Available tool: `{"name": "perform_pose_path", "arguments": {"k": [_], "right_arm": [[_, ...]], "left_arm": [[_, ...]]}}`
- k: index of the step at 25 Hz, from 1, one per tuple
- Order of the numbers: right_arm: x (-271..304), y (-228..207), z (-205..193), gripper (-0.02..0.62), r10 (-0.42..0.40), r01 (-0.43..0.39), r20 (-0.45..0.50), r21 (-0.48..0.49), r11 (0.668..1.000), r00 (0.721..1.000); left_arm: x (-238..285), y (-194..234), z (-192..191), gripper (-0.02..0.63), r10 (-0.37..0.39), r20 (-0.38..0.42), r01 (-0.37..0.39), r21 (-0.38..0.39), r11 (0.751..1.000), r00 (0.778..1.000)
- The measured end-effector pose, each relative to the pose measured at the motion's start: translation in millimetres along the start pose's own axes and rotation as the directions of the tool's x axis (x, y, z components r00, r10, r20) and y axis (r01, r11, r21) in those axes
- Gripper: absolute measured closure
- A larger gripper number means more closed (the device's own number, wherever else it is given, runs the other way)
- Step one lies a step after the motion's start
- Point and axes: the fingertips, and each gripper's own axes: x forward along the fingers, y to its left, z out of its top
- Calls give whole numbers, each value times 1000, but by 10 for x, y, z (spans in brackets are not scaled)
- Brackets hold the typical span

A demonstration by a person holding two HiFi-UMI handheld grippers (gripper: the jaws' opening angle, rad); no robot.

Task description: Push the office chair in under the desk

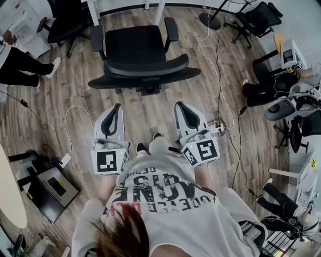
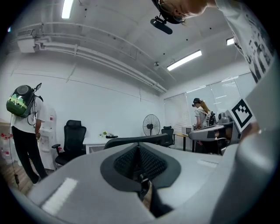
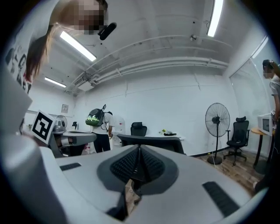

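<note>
The black office chair (image 1: 136, 50) stands on the wood floor straight ahead, its curved backrest (image 1: 145, 74) turned toward me and its seat facing the white desk (image 1: 93, 12) at the far edge. My left gripper (image 1: 118, 107) and right gripper (image 1: 179, 105) are held level side by side, short of the backrest and apart from it. Both are shut with nothing between the jaws. In the left gripper view the shut left gripper (image 2: 139, 147) points at the backrest's top edge (image 2: 131, 140). The right gripper view shows the shut right gripper (image 3: 140, 148) aimed at the same edge (image 3: 153, 140).
More black chairs stand at the far left (image 1: 65, 25) and far right (image 1: 256, 20). Cables (image 1: 216, 60) and a power strip (image 1: 216, 125) lie on the floor to the right. An open case (image 1: 50, 188) sits at the left. People stand at both sides (image 1: 25, 65) (image 1: 261, 90). A fan (image 2: 151, 125) stands behind.
</note>
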Motion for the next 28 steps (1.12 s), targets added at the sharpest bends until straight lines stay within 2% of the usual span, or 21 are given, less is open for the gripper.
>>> {"name": "perform_pose_path", "arguments": {"k": [4, 15, 23, 28], "right_arm": [[103, -161, -66, 574, -2, 3, -21, 22, 1000, 1000], [612, -730, -262, 574, 61, -58, -65, 41, 997, 996], [807, -986, -420, 574, 139, -137, -106, 28, 990, 985], [869, -1114, -522, 574, 167, -166, -124, 20, 986, 978]], "left_arm": [[131, -10, -24, 593, 8, -12, -8, 1, 1000, 1000], [552, 160, -208, 593, 71, -67, -65, 82, 994, 995], [784, 145, -413, 594, 146, -117, -138, 72, 988, 982], [865, 135, -457, 592, 189, -114, -184, 52, 982, 975]]}}
